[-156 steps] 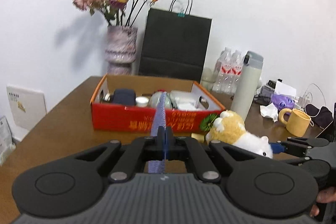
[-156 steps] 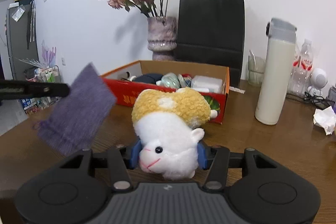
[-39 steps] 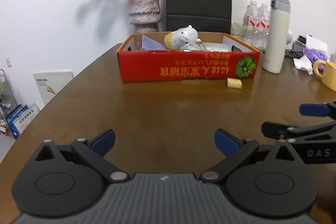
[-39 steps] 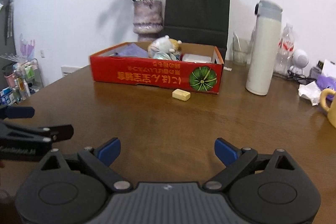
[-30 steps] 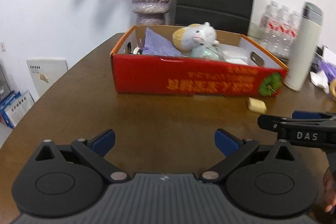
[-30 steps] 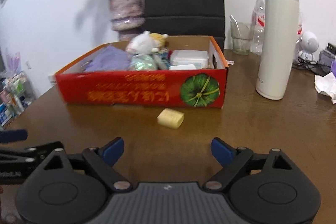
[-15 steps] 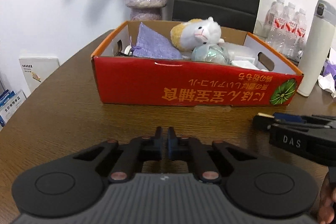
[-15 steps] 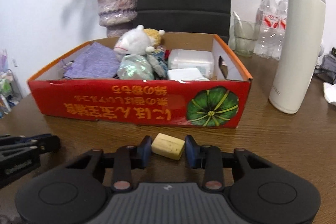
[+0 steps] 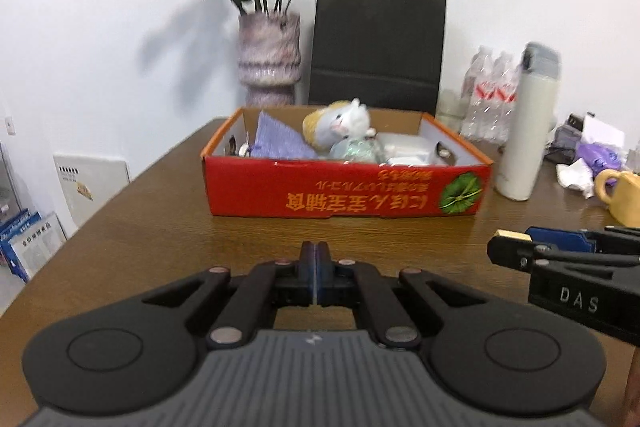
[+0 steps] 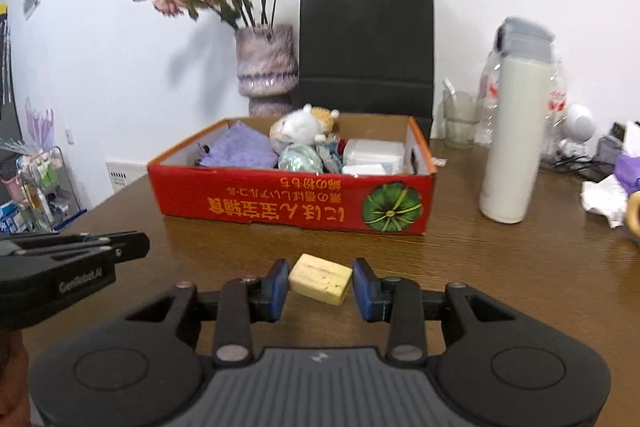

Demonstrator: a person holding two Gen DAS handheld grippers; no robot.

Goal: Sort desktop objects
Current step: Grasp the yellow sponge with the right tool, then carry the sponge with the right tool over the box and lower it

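The right gripper (image 10: 320,285) is gripping a small pale-yellow rectangular block, apparently an eraser (image 10: 320,284). Its blue pads (image 10: 278,283) are pressing on the block's two short ends, and the block is sitting level between them, above the brown wood-grain table (image 10: 520,267). Whether the block is clear of the table surface cannot be told for certain, though it appears lifted.

The left gripper (image 9: 316,277) is carrying nothing. Its jaws are standing fully together with only a thin seam between them, and it is hovering over bare tabletop at the right gripper's 9 o'clock.

The open red cardboard box with orange lettering and a green pumpkin print (image 10: 292,203) is standing at 12 o'clock from both grippers, well apart from them. It is already holding a lavender fabric pouch (image 10: 240,149), a white-and-yellow plush sheep (image 10: 300,129), a shiny pale-green bundle (image 10: 300,159) and a clear plastic case (image 10: 374,151). A tall cream-coloured insulated bottle with a grey lid (image 10: 516,131) is standing at the box's 3 o'clock.

Step in hand, as judged: transferring the last loose item into the box, with the pick apparently complete.

Next move, as judged:
- Raise the block above the near box wall.
- Carry it toward 12 o'clock, over the rim.
- Release over a free spot; the near right corner is crowded, so placing on top of the contents may be necessary.
- Keep the grip firm; the block is small and could pivot between the pads.
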